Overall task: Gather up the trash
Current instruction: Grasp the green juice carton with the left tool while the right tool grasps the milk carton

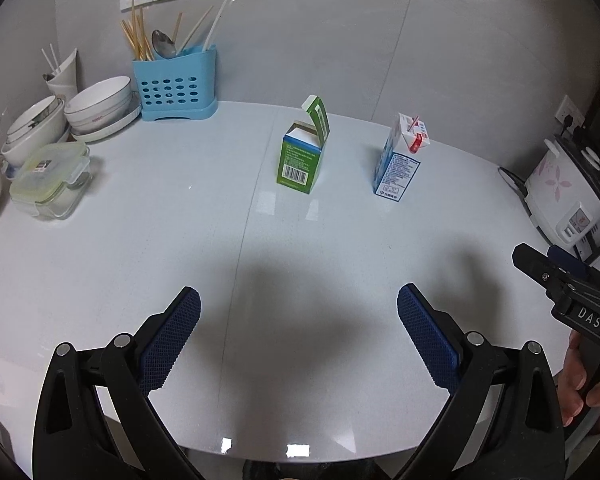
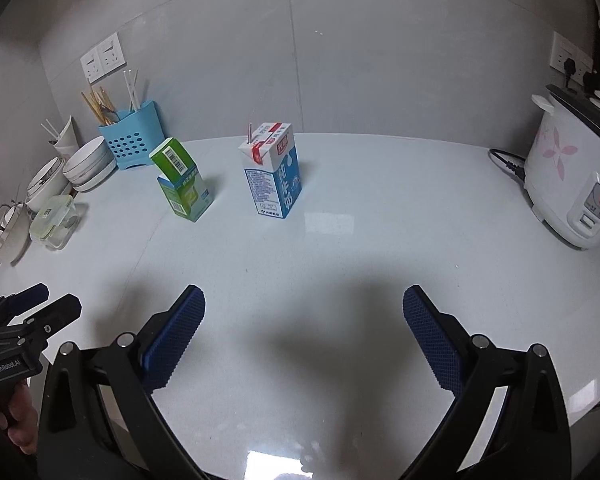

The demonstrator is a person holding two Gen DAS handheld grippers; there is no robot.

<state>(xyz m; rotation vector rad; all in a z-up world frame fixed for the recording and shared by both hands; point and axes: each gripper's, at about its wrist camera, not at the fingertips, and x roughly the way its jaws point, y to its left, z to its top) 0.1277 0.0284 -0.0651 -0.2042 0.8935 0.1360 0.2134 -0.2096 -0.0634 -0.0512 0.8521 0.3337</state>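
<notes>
My left gripper (image 1: 298, 322) and right gripper (image 2: 303, 322) both hover low over the white countertop (image 1: 140, 240), jaws spread wide, holding nothing. Farther out, mid-counter, stand the green carton (image 1: 300, 160), its top flap open, and just beside it to the right the blue-and-white milk carton (image 2: 274, 176), upright, apart. Beyond sit a blue cutlery holder (image 1: 176, 84) and a rice cooker (image 2: 568, 188).
</notes>
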